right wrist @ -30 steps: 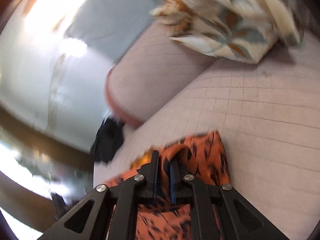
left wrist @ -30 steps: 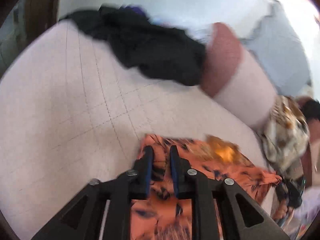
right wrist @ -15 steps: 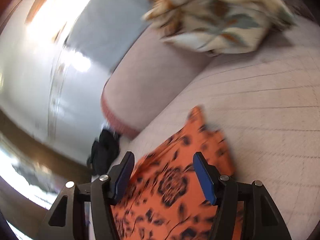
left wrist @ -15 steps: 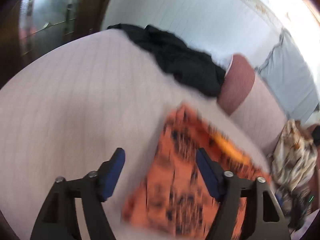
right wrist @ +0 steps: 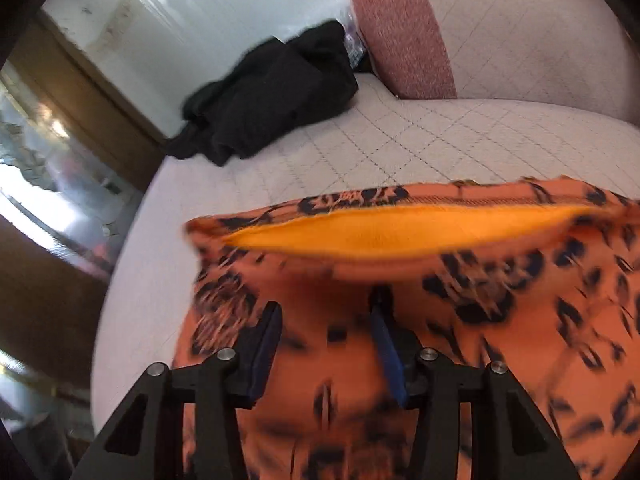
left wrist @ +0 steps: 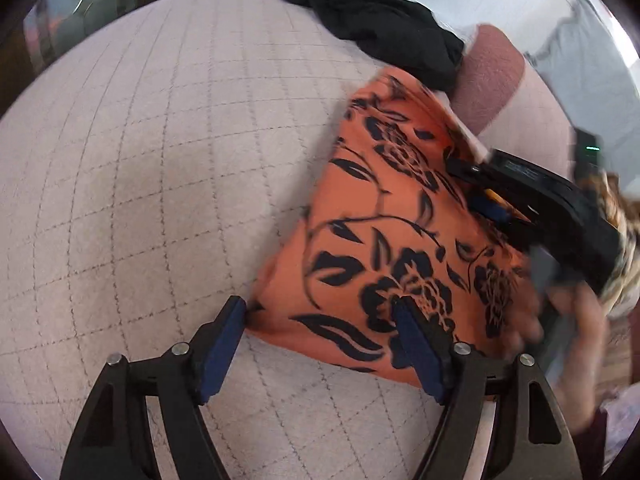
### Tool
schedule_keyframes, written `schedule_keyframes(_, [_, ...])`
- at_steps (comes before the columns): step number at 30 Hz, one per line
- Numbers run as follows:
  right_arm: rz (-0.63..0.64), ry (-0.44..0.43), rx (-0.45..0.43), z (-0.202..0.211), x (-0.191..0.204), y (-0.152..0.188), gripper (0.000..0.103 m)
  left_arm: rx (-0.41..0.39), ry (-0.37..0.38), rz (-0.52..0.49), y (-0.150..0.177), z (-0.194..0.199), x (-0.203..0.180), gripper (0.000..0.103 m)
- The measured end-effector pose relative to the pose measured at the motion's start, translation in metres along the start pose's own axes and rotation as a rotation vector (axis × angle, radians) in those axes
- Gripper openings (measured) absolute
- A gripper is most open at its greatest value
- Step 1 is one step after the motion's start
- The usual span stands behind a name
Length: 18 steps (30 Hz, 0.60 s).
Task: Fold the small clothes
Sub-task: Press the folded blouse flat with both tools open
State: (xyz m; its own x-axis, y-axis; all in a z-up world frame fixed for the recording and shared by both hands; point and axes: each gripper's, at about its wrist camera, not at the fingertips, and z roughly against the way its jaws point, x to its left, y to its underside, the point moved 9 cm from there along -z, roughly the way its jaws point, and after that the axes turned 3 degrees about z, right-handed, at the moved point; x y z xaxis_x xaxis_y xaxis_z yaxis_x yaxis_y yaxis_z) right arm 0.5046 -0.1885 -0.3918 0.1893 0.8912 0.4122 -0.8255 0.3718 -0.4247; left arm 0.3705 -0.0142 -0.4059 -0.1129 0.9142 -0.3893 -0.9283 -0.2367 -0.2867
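Observation:
An orange garment with a black flower print (left wrist: 380, 208) lies spread on the quilted pale cover (left wrist: 160, 160). My left gripper (left wrist: 318, 306) hovers at its near corner. Its jaws are opening wide, with the cloth's edge between the tips and neither pad pressing on it. In the right wrist view the same garment (right wrist: 480, 320) fills the foreground, and a fold shows its plain orange inside (right wrist: 400, 236). My right gripper (right wrist: 326, 302) is over the cloth below that fold. Its jaws are closing with the fabric beneath them and a gap still showing. The right gripper (left wrist: 476, 188) also appears at the garment's far right edge.
A heap of black clothing (left wrist: 380, 20) (right wrist: 272, 100) sits at the back of the cover, beside a pink bolster (left wrist: 488, 80) (right wrist: 400, 32). A brown-and-cream patterned cloth (left wrist: 624, 240) lies at the far right. A hand (left wrist: 568, 320) holds the right gripper.
Both grippers were shut on the bunched orange garment, then opened and let it go. The garment now lies flat. The right gripper has swung across and rolled to the garment's far edge.

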Motion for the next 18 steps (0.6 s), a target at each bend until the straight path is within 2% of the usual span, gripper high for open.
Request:
schedule_keyframes(1, [-0.032, 0.022, 0.008, -0.013, -0.007, -0.008, 0.050, 0.013, 0.010, 0.020, -0.001, -0.002, 0.004, 0.077])
schedule_keyframes(3, [-0.113, 0.025, -0.048, -0.022, -0.015, -0.032, 0.050, 0.008, 0.015, 0.025, -0.006, -0.001, 0.007, 0.077])
schedule_keyframes(6, [-0.240, -0.021, -0.108, -0.010, -0.029, -0.051, 0.050, 0.012, -0.013, -0.019, -0.008, -0.002, 0.005, 0.077])
schedule_keyframes(8, [-0.257, -0.036, -0.159, 0.013, -0.037, -0.053, 0.050, 0.011, -0.005, -0.006, -0.008, 0.000, 0.006, 0.077])
schedule_keyframes(12, [-0.283, -0.057, -0.198, 0.079, -0.071, -0.017, 0.051, 0.004, 0.023, 0.022, 0.000, 0.013, 0.008, 0.077])
schedule_keyframes(14, [-0.325, -0.062, -0.197, 0.110, -0.091, 0.006, 0.057, -0.014, 0.017, 0.008, 0.009, 0.024, 0.005, 0.077])
schedule_keyframes(16, [-0.378, -0.070, -0.204, 0.146, -0.118, 0.040, 0.058, -0.017, 0.008, -0.007, 0.018, 0.030, 0.005, 0.077])
schedule_keyframes(18, [-0.438, -0.078, -0.225, 0.183, -0.144, 0.075, 0.065, 0.003, 0.020, -0.004, 0.028, 0.027, 0.000, 0.077])
